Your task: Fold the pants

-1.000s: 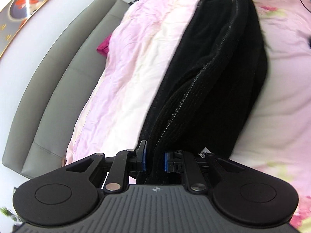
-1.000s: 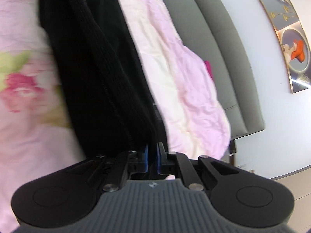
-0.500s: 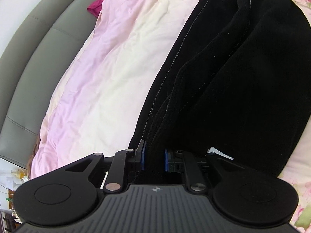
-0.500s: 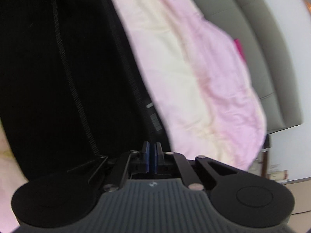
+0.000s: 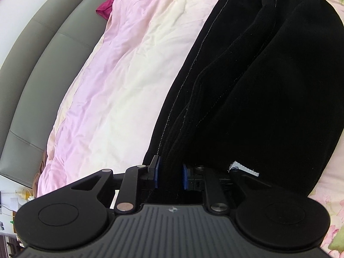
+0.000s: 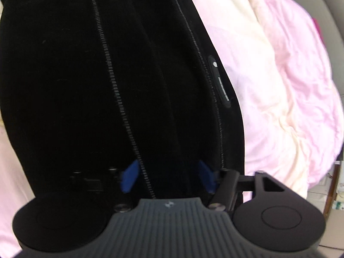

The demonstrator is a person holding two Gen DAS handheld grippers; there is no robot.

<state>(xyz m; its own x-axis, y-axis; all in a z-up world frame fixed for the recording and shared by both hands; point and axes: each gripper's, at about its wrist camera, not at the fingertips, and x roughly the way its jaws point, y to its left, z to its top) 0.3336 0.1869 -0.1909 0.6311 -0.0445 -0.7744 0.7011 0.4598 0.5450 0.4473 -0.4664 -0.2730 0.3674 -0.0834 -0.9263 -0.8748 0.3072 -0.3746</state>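
A pink-and-cream quilt (image 5: 120, 81) covers the bed, with a grey padded headboard (image 5: 43, 49) curving behind it and a magenta scrap of cloth (image 5: 105, 8) tucked at the top edge. Laid across that quilt are the black pants (image 5: 268, 86), and here is the news: the right gripper (image 6: 167, 175), which half a second ago had its blue pads pressed together on the fabric, now stands spread wide, the dark cloth and its line of pale stitching (image 6: 116, 90) lying loose between the pads. It has let go. The left gripper (image 5: 169, 175) is another story: a bunched ridge of the pants still fills the narrow gap between its blue pads, so it looks to be keeping its pinch, with a white care label (image 5: 243, 168) poking out just beside its right finger. A second ago the garment hung steep and stretched; now it spreads broad and flat over the bedding. To my eye that means one fold has just been set down, and the right side is free to smooth or regrasp while the left has yet to release.
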